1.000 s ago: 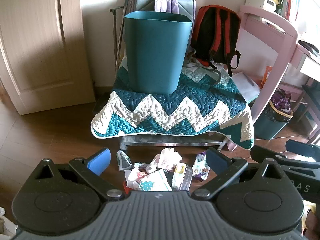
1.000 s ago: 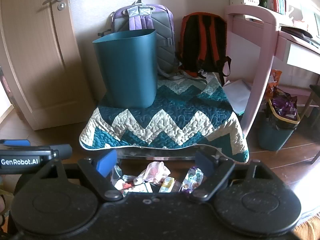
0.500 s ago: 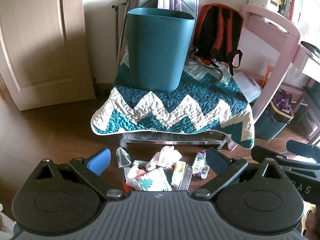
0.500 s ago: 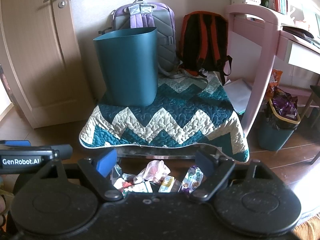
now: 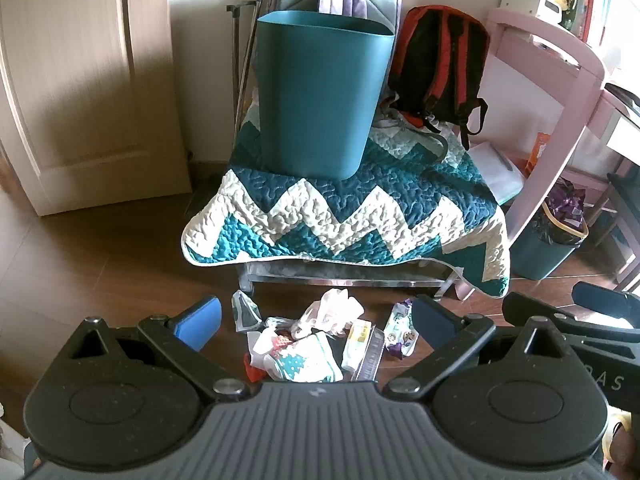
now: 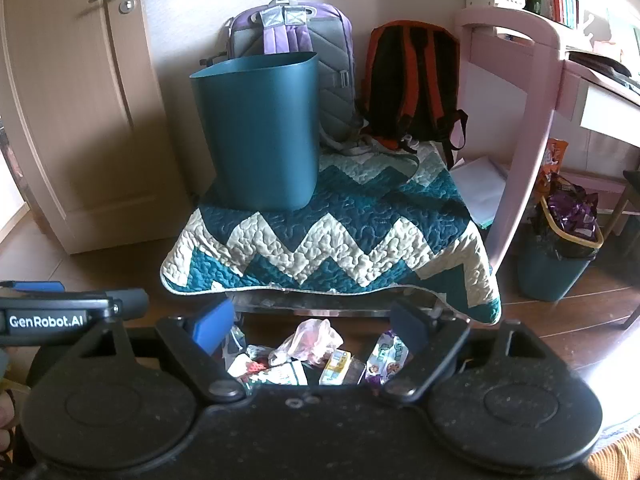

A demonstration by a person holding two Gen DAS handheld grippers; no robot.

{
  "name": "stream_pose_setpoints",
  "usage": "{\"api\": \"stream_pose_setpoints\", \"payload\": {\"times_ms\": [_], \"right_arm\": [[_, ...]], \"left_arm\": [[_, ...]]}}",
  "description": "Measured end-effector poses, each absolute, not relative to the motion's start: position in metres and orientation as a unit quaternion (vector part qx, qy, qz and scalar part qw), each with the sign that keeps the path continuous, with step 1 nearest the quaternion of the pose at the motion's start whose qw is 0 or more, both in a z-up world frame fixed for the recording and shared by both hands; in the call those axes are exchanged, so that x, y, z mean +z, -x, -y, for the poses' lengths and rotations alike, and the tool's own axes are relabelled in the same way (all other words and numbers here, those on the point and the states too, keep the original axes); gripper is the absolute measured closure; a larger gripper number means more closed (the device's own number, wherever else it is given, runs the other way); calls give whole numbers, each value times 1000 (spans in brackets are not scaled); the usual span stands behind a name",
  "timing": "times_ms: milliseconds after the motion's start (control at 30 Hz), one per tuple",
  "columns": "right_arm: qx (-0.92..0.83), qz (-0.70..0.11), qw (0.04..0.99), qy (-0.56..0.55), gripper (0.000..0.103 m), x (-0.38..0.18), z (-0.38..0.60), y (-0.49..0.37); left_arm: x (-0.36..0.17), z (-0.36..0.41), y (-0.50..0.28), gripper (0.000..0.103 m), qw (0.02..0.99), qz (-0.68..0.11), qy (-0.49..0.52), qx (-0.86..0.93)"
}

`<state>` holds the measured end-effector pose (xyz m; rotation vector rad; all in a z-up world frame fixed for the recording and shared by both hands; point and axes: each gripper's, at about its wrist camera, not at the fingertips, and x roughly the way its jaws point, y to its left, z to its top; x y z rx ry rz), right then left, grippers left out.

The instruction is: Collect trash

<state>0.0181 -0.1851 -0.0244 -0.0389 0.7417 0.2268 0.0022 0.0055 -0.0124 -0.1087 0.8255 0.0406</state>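
Change: both views are creeping forward a little over the last second, so the bin (image 5: 320, 96) and quilt (image 5: 344, 216) are sitting slightly larger; the trash (image 5: 320, 340) is lying as it was.
Left hand-held gripper (image 5: 316, 316): hovering wide open above the floor, gripping nothing, its blue pads (image 5: 198, 322) framing the litter.
Right hand-held gripper (image 6: 310, 322): also hanging wide open and empty, with the same litter (image 6: 312, 356) showing between its fingers; its dark arm is poking into the left view at 3 o'clock.
Trash: lying in a loose heap on the wooden floor (image 5: 100, 264), just in front of the quilt's hanging edge, at 6 o'clock from the bin.
Pieces: a crumpled pale bag (image 5: 334, 310) is sitting at 12 o'clock in the heap, a white printed wrapper (image 5: 304, 362) at 6 o'clock, a yellow-white carton (image 5: 358, 338) just at 3 o'clock of it, a purple snack packet (image 5: 400, 330) farther toward 3 o'clock, a small clear wrapper (image 5: 244, 312) at 9 o'clock.
Bin: standing upright on the quilt, toward its back-left part.
Backpacks: a purple one (image 6: 288, 40) is leaning behind the bin, a red-black one (image 6: 412, 84) at 3 o'clock of it.
Second bin (image 6: 556, 256): standing on the floor at 3 o'clock, lined with a black bag and stuffed with wrappers, beside the pink worktop's (image 6: 524, 128) leg.
Door (image 6: 72, 120): standing at 9 o'clock.
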Motion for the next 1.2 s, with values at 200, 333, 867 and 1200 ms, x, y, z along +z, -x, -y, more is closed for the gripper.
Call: {"api": "stream_pose_setpoints", "payload": {"times_ms": [200, 333, 867, 1200], "right_arm": [[116, -366, 923, 30, 17, -27, 182, -22], [129, -373, 918, 36, 17, -32, 178, -34], [156, -400, 901, 61, 17, -105, 171, -157], [168, -431, 886, 33, 17, -174, 171, -215]], "left_arm": [[-16, -5, -1, 1, 914, -402, 54, 18], [-21, -5, -7, 1, 911, -409, 57, 15], [-80, -34, -139, 1, 895, -440, 58, 43], [-144, -52, -203, 1, 878, -471, 73, 49]]}}
